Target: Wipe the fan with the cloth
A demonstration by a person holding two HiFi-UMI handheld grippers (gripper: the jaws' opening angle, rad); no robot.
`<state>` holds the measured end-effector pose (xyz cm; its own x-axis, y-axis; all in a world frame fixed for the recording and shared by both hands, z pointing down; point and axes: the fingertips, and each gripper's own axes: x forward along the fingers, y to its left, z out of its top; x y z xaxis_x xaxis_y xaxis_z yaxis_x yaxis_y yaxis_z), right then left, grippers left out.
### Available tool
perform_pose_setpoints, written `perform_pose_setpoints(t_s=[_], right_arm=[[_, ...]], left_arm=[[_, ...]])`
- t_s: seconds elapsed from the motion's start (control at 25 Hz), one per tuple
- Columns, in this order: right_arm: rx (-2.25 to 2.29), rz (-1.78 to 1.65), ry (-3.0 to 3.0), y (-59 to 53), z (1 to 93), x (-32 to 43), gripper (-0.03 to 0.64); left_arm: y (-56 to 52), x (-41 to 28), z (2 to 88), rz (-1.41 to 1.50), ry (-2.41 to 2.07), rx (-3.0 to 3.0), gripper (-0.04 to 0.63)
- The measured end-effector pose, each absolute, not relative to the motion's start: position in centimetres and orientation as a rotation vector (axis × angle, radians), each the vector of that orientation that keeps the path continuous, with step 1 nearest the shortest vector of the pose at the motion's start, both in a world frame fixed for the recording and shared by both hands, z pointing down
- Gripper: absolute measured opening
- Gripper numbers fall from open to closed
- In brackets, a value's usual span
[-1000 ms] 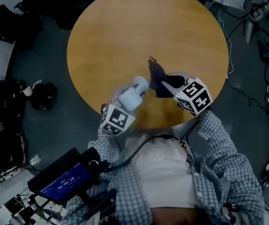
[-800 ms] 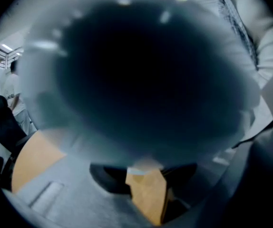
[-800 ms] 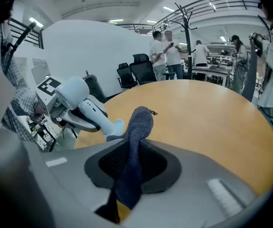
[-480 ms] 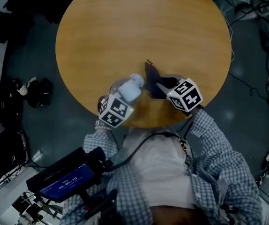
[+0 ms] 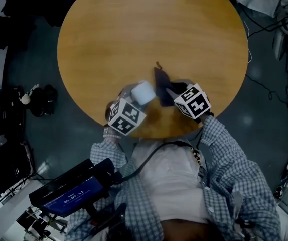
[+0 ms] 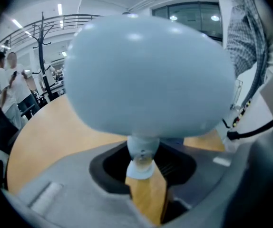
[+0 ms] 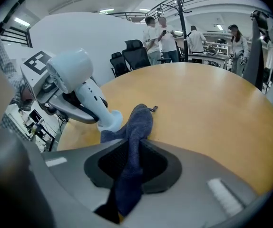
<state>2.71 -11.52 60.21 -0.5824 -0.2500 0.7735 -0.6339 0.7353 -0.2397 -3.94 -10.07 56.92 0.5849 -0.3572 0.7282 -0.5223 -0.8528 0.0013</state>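
A small pale-blue fan (image 5: 143, 91) is near the front edge of the round wooden table (image 5: 154, 29). My left gripper (image 5: 135, 102) is shut on its thin stem (image 6: 141, 152), and the rounded head (image 6: 148, 75) fills the left gripper view. In the right gripper view the fan (image 7: 74, 72) leans with its foot (image 7: 111, 120) on the tabletop. A dark blue cloth (image 5: 161, 82) is bunched against that foot. My right gripper (image 7: 129, 175) is shut on the cloth (image 7: 135, 137); its jaws have just been opening a little, with the cloth still pinched between them.
A device with a lit screen (image 5: 68, 195) hangs at the person's left side. Dark bags (image 5: 43, 102) lie on the floor to the left and cables (image 5: 264, 92) to the right. Several people, office chairs (image 7: 131, 53) and a coat rack (image 7: 179, 13) stand beyond the table.
Both grippers have come down toward the tabletop, bringing the fan and the cloth with them. The fan and cloth now sit closer together near the table's front edge.
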Motion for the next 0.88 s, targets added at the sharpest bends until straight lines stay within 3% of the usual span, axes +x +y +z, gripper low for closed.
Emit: perform_pose_setpoints(t_s=[0.24, 0.56, 0.88], right_arm=[[0.686, 0.616, -2.192, -11.9, 60.9, 3.2, 0.098], [0.802, 0.612, -2.203, -12.7, 59.9, 3.7, 0.222], [0.983, 0.619, -2.259, -13.4, 56.8, 5.8, 0.193]], left_arm=[[-10.6, -3.5, 57.4, 1.06, -0.788, 2.59, 0.155], [-10.0, -4.6, 56.8, 0.971, -0.804, 2.578, 0.244], [-9.2, -6.9, 56.6, 0.911, -0.88, 2.555, 0.244]])
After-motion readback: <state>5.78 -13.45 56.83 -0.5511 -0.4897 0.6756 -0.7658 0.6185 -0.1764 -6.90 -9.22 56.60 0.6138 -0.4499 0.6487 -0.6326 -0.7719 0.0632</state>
